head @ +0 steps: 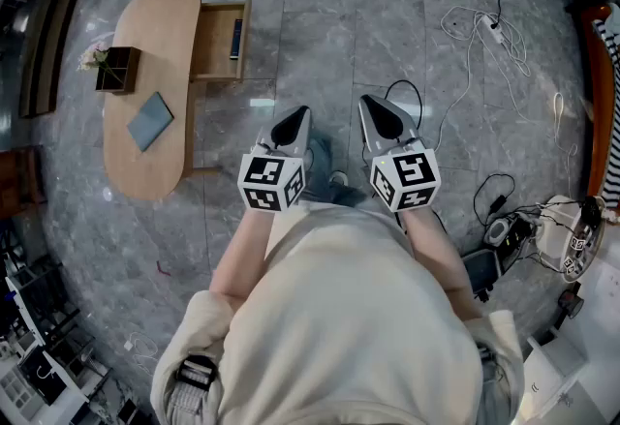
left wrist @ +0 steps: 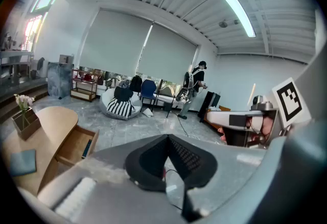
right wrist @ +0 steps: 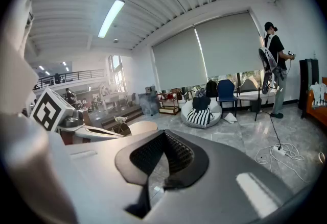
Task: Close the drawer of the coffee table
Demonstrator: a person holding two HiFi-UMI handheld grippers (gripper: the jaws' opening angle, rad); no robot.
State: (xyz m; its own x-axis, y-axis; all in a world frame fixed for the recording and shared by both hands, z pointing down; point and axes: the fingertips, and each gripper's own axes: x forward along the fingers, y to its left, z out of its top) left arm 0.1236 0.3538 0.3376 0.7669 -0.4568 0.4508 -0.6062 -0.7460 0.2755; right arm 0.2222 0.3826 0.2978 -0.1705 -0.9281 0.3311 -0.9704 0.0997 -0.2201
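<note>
**At the far left, an open drawer; both tongs closed and well short of it**

On the right flank of the oval wooden desk (head: 145, 21), the drawer (head: 215, 44) stands pulled well out over the grey stone floor (head: 320, 16). Its front panel (head: 247, 36) faces right, away from the desk. A slim dark object (head: 237, 38) lies inside against that panel; I cannot tell what it is. The drawer's travel runs left to right in the head view, so closing it means pushing the panel leftward, back under the top.

On the desk sit a small dark box with flowers (head: 116, 70) and a grey-blue book (head: 150, 120), both clear of the drawer.

The left tongs (head: 291, 129) and right tongs (head: 381, 119) hang side by side nearer the person, well apart from the drawer, which lies far and to their left. Each pair is closed on nothing, pads together. The left tongs are the nearer, and their own view shows the drawer low at the left. By my reading they are the likelier to swing left and forward, get to the right of the panel, and press it with closed tips.

Loose cables (head: 484, 36) trail over the floor to the right, away from that path.
</note>
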